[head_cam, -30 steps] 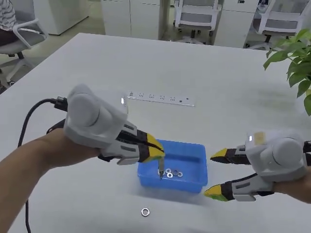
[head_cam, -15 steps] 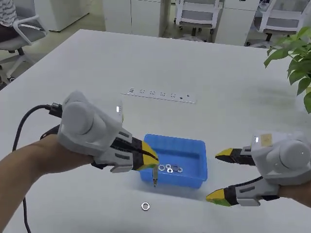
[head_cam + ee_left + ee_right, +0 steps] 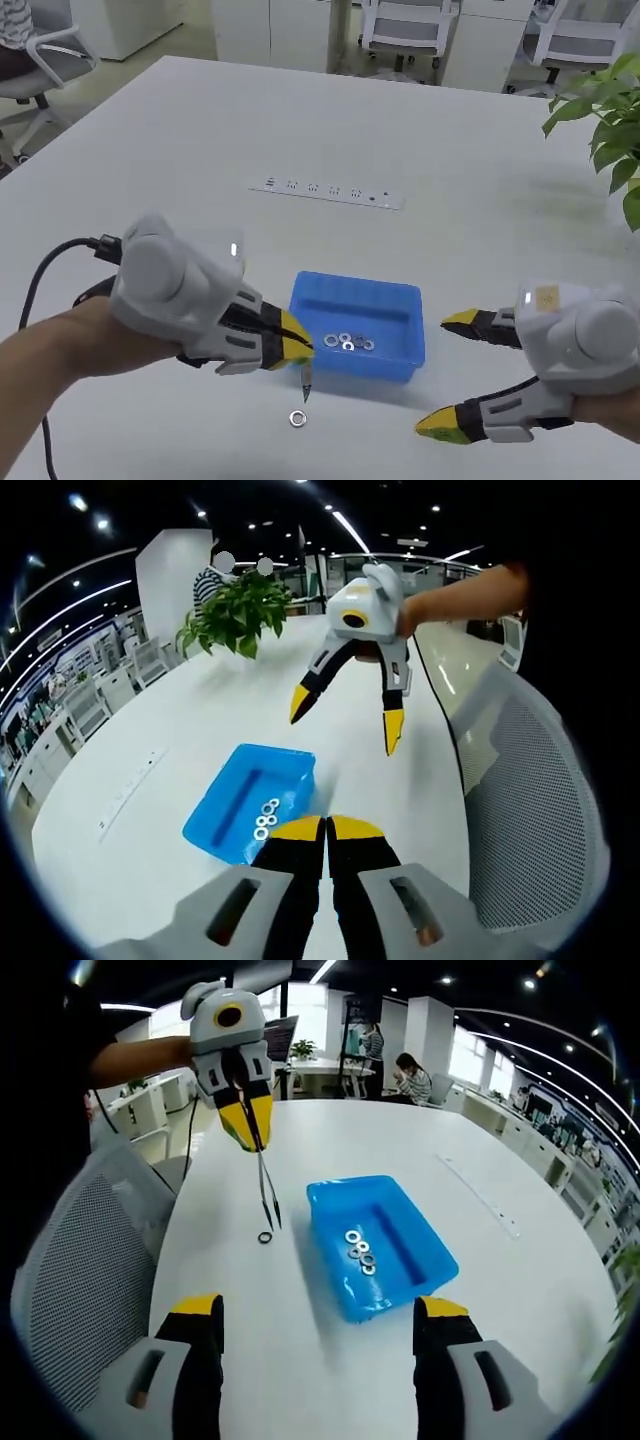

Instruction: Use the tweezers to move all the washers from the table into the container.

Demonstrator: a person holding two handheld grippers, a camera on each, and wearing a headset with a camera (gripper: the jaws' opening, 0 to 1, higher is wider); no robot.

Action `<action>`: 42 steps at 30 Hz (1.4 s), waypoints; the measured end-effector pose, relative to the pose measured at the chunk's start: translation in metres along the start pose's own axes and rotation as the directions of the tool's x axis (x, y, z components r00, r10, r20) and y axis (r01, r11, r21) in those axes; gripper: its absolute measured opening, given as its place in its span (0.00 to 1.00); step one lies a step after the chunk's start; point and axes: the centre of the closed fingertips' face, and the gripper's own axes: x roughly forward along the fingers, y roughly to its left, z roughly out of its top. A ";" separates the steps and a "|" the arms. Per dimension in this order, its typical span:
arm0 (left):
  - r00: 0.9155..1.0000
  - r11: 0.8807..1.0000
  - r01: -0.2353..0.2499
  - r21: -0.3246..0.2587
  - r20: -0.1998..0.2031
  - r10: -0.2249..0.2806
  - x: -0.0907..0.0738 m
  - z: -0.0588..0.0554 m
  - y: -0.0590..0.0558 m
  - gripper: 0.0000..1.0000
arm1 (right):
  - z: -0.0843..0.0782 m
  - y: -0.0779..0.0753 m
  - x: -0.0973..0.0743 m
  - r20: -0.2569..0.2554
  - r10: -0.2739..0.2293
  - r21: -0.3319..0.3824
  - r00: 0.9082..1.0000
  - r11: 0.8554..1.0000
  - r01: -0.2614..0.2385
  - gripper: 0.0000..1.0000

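Left gripper (image 3: 295, 345): jaws clenched tight on the tweezers (image 3: 305, 382); in its own view (image 3: 327, 828) we see the yellow tips pressed together.
Tweezers: they point down at the table (image 3: 200, 130), on the near side of the container (image 3: 355, 290). In the right gripper view we see the thin legs (image 3: 266, 1185) hang from the left gripper (image 3: 245, 1120).
Tweezer tips: just beside the loose washer (image 3: 297, 418). We cannot tell if they touch it.
Loose washer: flat on the table, near the container's front wall but apart from it; in the right gripper view (image 3: 264, 1237) it lies left of the container (image 3: 385, 1295).
Container: blue, open at the top, between the two grippers (image 3: 250, 780).
Washers in container (image 3: 347, 344): a small cluster on the floor of it, close together (image 3: 360, 1250) (image 3: 266, 818).
Right gripper (image 3: 448, 372): jaws spread wide, nothing between them (image 3: 318, 1308). It hangs just right of the container and clear of it (image 3: 345, 720).
Power strip (image 3: 325, 193): flat on the table, beyond the container, well apart from it.
Plant (image 3: 605, 120): green leaves at the table's far right edge.
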 end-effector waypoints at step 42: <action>0.999 0.999 0.041 0.000 -0.023 -0.041 0.003 -0.017 -0.007 0.05 | 0.016 0.030 0.025 0.019 0.126 -0.070 0.992 0.990 -0.124 0.74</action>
